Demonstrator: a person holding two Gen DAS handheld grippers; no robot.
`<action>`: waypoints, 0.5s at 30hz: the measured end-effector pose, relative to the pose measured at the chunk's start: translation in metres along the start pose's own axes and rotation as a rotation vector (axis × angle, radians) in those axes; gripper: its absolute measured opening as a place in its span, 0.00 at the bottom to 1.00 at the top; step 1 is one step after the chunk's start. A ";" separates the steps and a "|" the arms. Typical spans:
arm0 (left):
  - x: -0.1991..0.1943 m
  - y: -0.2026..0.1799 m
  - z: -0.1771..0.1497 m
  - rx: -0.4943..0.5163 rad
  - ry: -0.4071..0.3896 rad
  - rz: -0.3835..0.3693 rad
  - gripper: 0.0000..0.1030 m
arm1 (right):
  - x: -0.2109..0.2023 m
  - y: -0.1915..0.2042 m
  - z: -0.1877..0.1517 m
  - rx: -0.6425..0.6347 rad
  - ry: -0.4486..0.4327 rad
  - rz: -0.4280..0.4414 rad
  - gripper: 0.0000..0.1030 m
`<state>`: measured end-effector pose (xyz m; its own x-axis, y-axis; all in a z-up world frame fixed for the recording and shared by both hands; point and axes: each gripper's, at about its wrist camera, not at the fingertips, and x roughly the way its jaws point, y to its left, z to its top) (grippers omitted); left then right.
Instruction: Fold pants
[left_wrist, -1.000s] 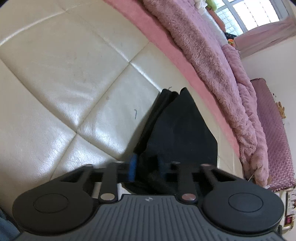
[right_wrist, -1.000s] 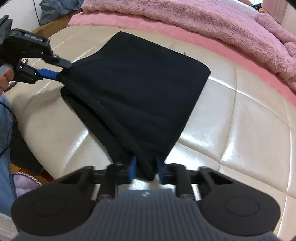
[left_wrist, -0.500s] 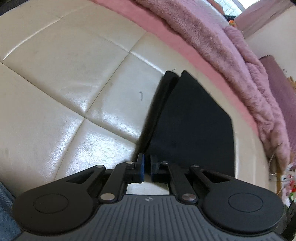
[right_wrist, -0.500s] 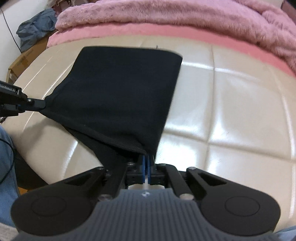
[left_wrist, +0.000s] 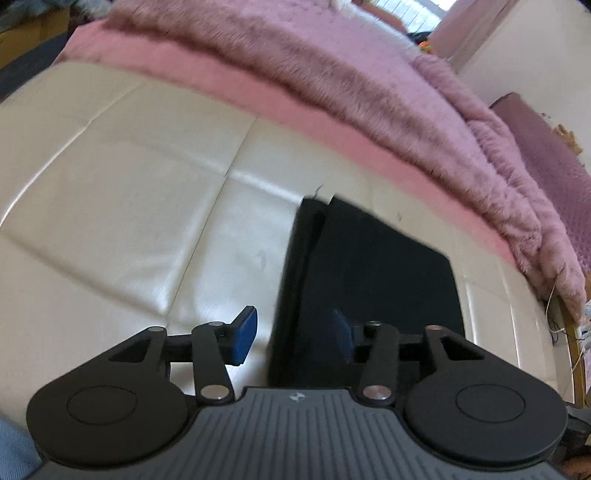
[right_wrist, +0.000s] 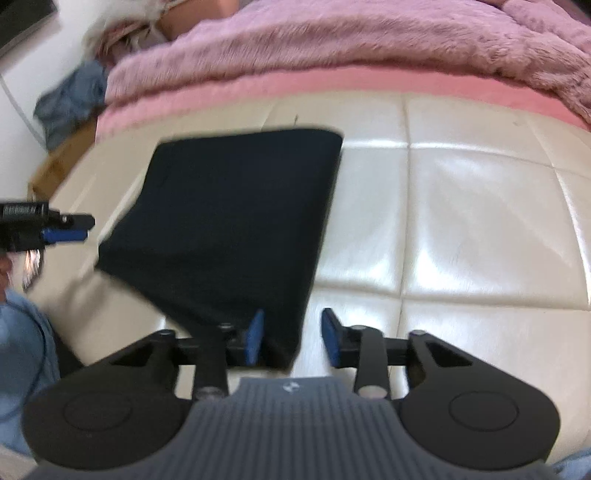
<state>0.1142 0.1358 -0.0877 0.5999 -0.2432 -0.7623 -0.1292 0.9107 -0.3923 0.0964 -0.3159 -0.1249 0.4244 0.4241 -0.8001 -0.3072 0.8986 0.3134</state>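
On the cream quilted leather bed end (right_wrist: 480, 206) we had the folded black pants (right_wrist: 236, 221) lying flat, left claw (left_wrist: 291, 338) and right claw (right_wrist: 291, 338) both opening, pads off the cloth.

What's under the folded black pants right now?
The black pants lie on the cream quilted leather surface, which shows bare all around them. A lower fabric layer pokes out along one edge. Whatever lies directly beneath the fabric is covered.

Left gripper (left_wrist: 293, 338) jaws opening, pads clear of the folded black pants (left_wrist: 369, 280) lying on cream quilted cushion (left_wrist: 110, 206); pink fuzzy blanket (left_wrist: 332, 85) behind.
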 end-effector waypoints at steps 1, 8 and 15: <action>0.004 -0.002 0.003 0.007 -0.005 -0.007 0.60 | 0.001 -0.003 0.004 0.016 -0.012 0.004 0.36; 0.046 -0.009 0.023 0.024 -0.007 -0.020 0.69 | 0.016 -0.023 0.032 0.165 -0.073 0.076 0.43; 0.080 0.006 0.034 -0.016 0.038 -0.047 0.72 | 0.049 -0.034 0.054 0.233 -0.074 0.110 0.45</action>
<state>0.1881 0.1336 -0.1332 0.5755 -0.2982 -0.7615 -0.1146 0.8926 -0.4361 0.1735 -0.3200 -0.1478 0.4633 0.5200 -0.7176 -0.1541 0.8447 0.5126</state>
